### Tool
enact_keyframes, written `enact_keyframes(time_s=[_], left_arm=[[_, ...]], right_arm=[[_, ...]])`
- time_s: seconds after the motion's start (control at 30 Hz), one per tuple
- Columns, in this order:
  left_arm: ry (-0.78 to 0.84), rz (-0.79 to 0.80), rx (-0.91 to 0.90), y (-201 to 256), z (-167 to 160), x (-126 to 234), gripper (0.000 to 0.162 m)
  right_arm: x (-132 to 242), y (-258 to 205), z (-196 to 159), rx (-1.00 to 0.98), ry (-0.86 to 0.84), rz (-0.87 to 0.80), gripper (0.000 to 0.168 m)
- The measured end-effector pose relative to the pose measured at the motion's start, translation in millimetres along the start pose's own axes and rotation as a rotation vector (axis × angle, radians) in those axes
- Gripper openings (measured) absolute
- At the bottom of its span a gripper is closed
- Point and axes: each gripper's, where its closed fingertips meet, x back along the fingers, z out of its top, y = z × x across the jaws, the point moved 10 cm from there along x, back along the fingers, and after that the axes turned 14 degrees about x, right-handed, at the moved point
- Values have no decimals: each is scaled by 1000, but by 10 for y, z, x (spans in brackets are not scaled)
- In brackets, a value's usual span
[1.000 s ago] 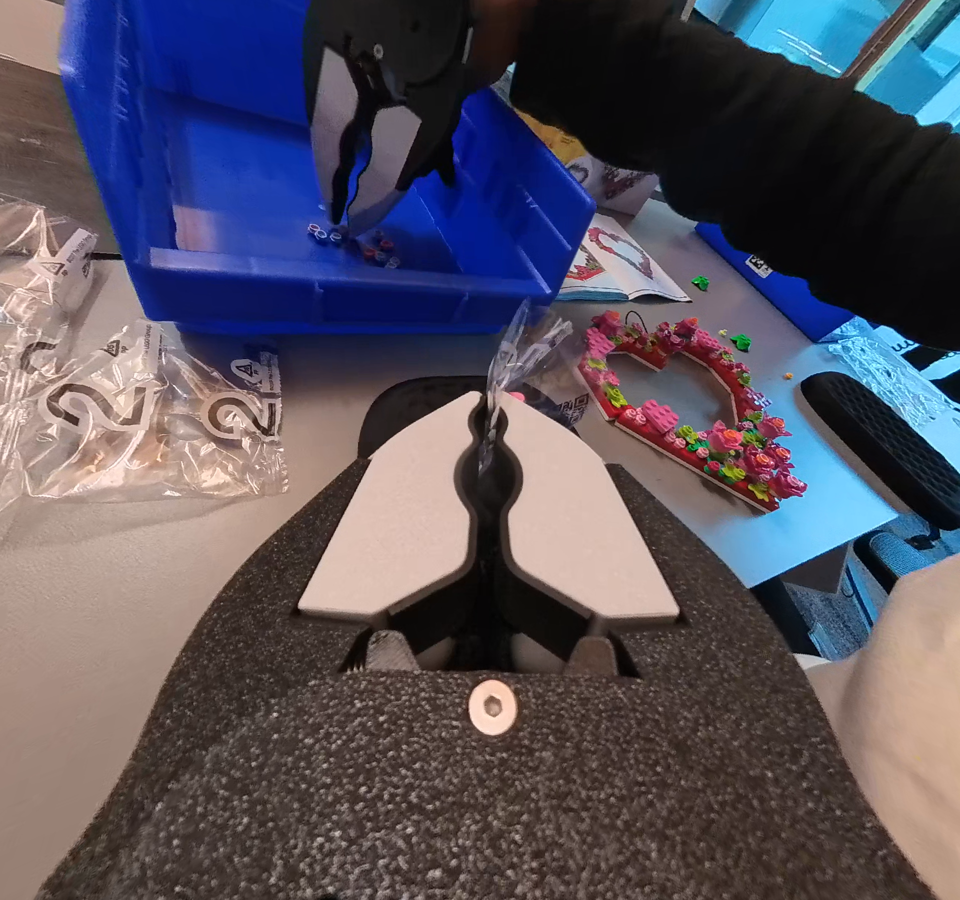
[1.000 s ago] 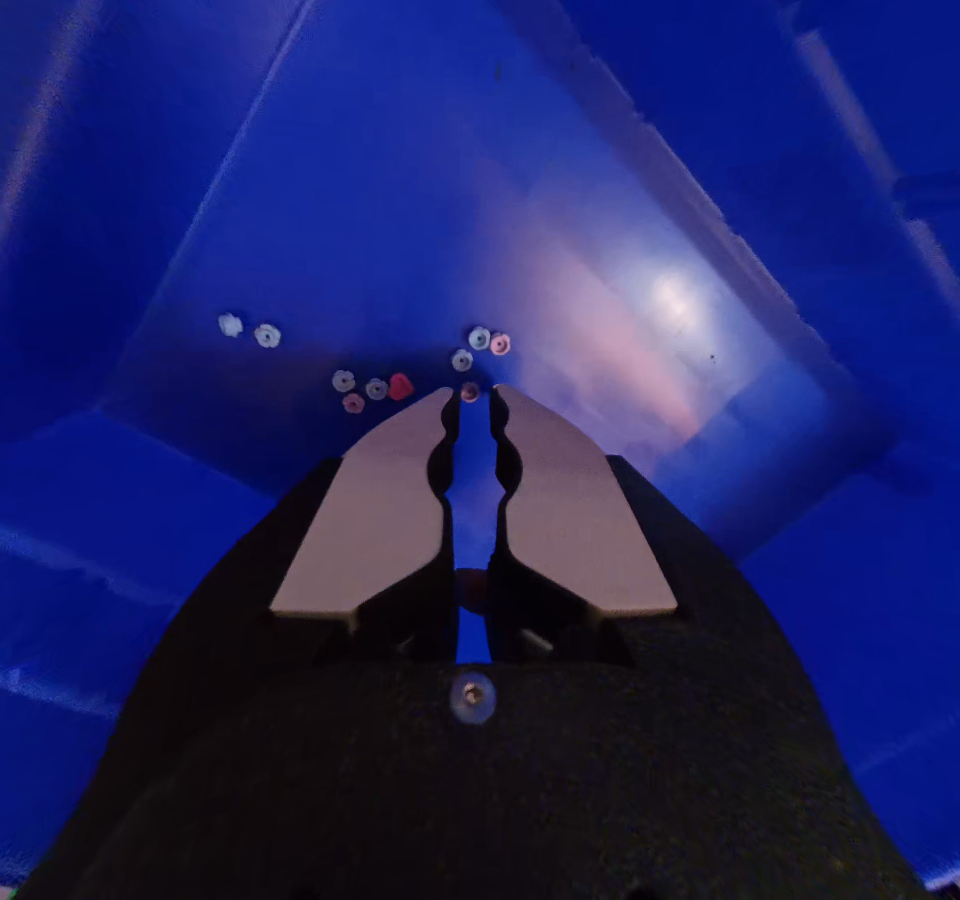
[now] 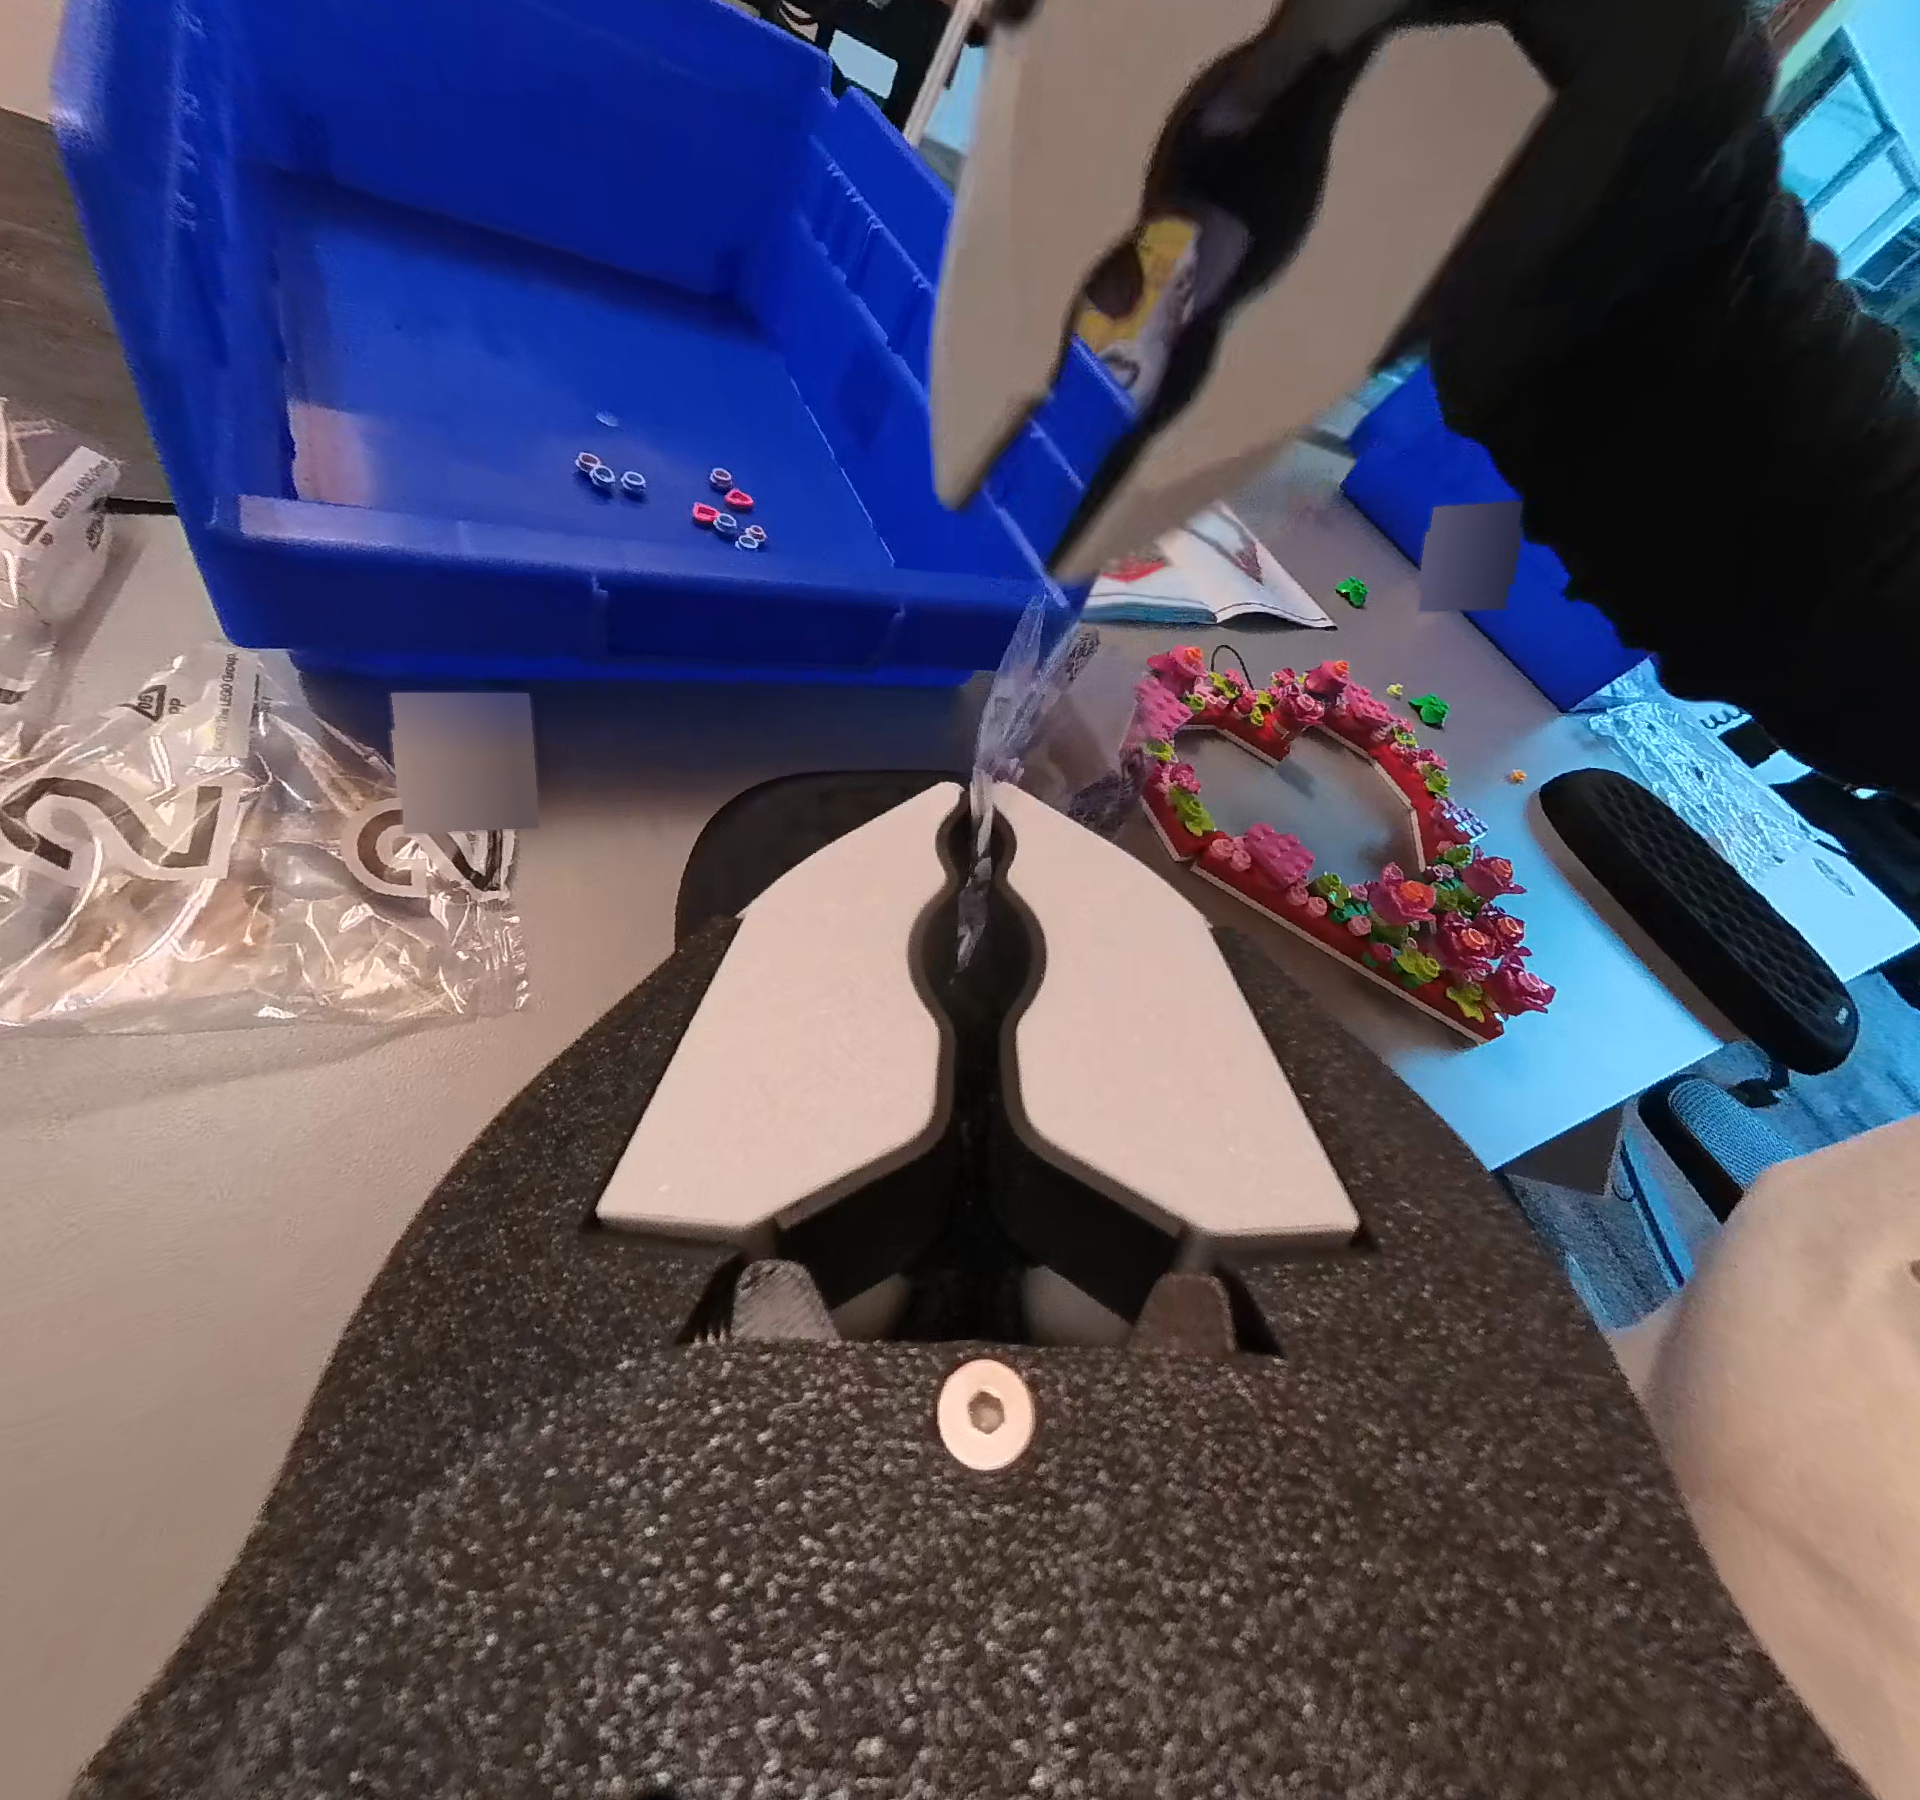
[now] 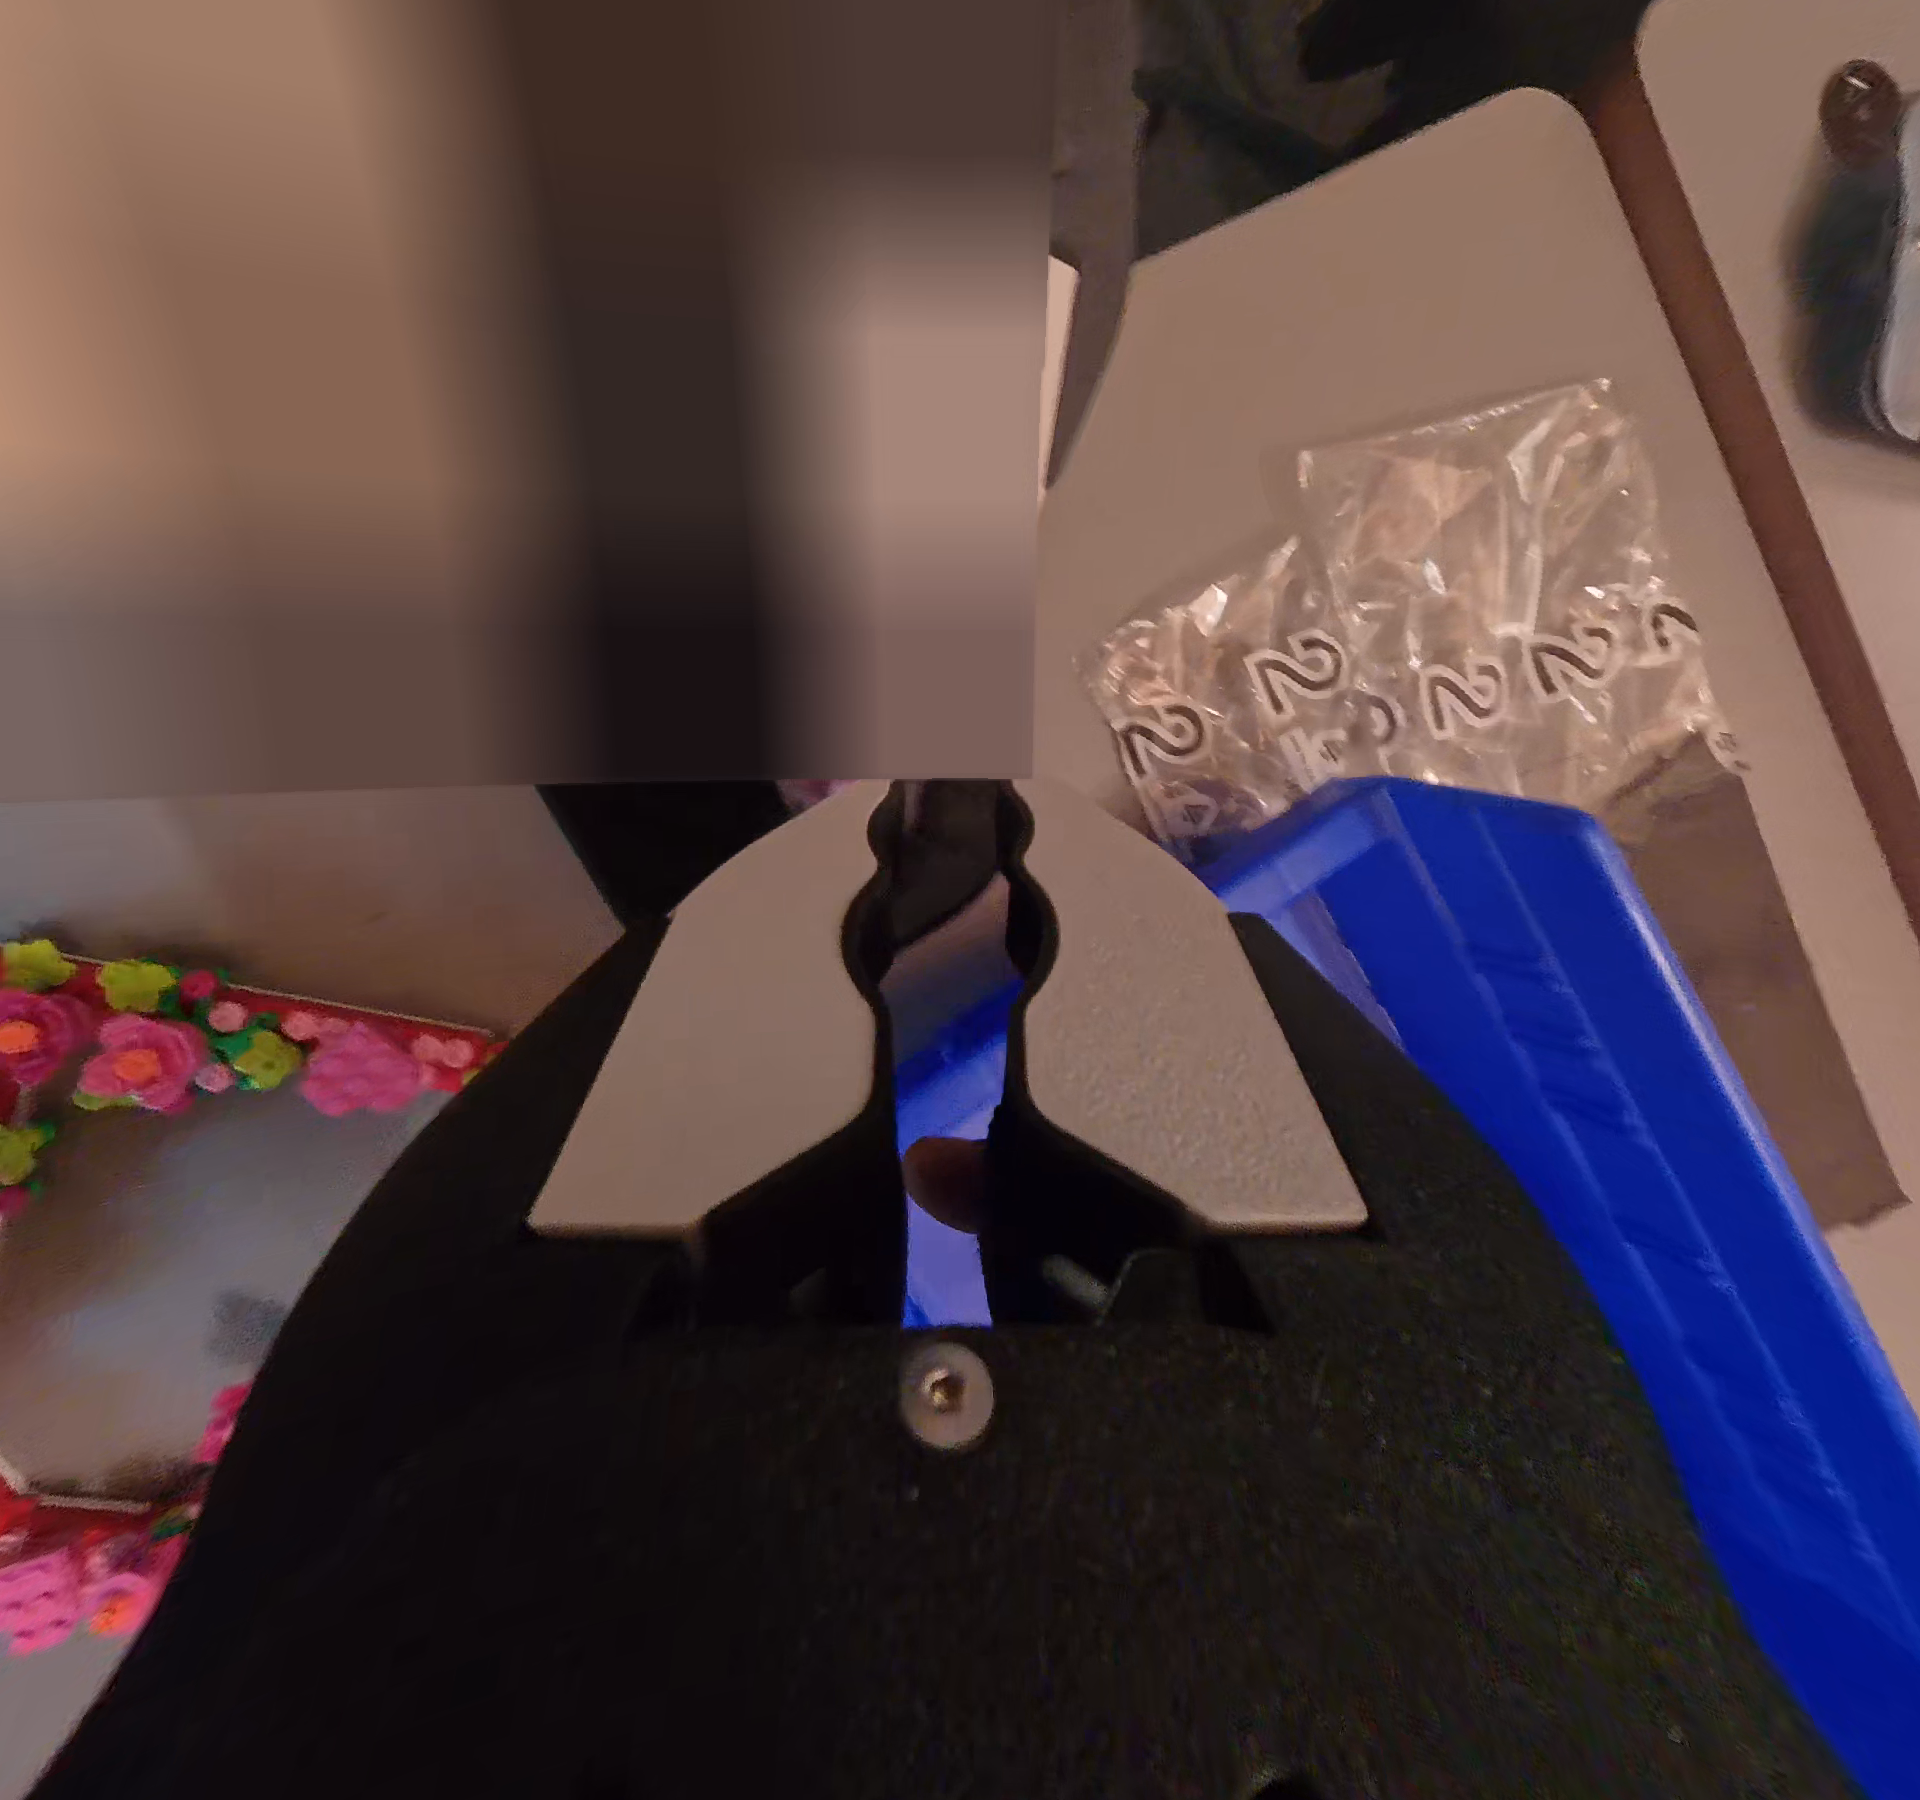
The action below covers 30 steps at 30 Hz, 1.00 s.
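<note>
The left gripper (image 3: 977,800) has its jaws pressed together on a thin strip of clear plastic bag (image 3: 1013,701), which stands up from between the tips just in front of the blue bin (image 3: 520,140). The right gripper (image 3: 1023,529) hangs above it in the left wrist view, blurred, its jaws a little apart with nothing between them, the tips close over the top of the clear plastic and beside the bin's near right corner. In its own view the right gripper (image 4: 945,805) shows the same narrow gap. Inside the bin a scatter of small round and pink pieces (image 3: 717,503) lies on the floor near the front wall. On the grey surface (image 3: 208,1179) to the left lie crumpled clear bags with printed numerals (image 3: 208,846); to the right sits a heart-shaped frame of pink and red brick flowers (image 3: 1340,836), with a booklet (image 3: 1205,576) behind it
</note>
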Motion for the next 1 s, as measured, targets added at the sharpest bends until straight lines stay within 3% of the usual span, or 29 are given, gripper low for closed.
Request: enact_keyframes(time_s=[0.03, 0.17, 0.23, 0.37, 0.63, 1.0], left_arm=[[-1, -3, 1, -1, -4, 0, 0], [-2, -13, 7, 1, -18, 11, 0], [-2, -16, 6, 5, -22, 12, 0], [1, -21, 5, -1, -25, 14, 0], [5, -27, 3, -25, -16, 12, 0], [8, -31, 5, -42, -13, 7, 0]], right_arm=[[41, 42, -69, -3, -10, -24, 16], [132, 282, -658, -176, -145, -29, 16], [25, 307, -993, -189, -313, 9, 17], [-226, 283, -1311, -213, -429, 90, 16], [-326, 292, -1452, -254, -472, 136, 25], [-350, 306, -1509, -279, -419, 152, 9]])
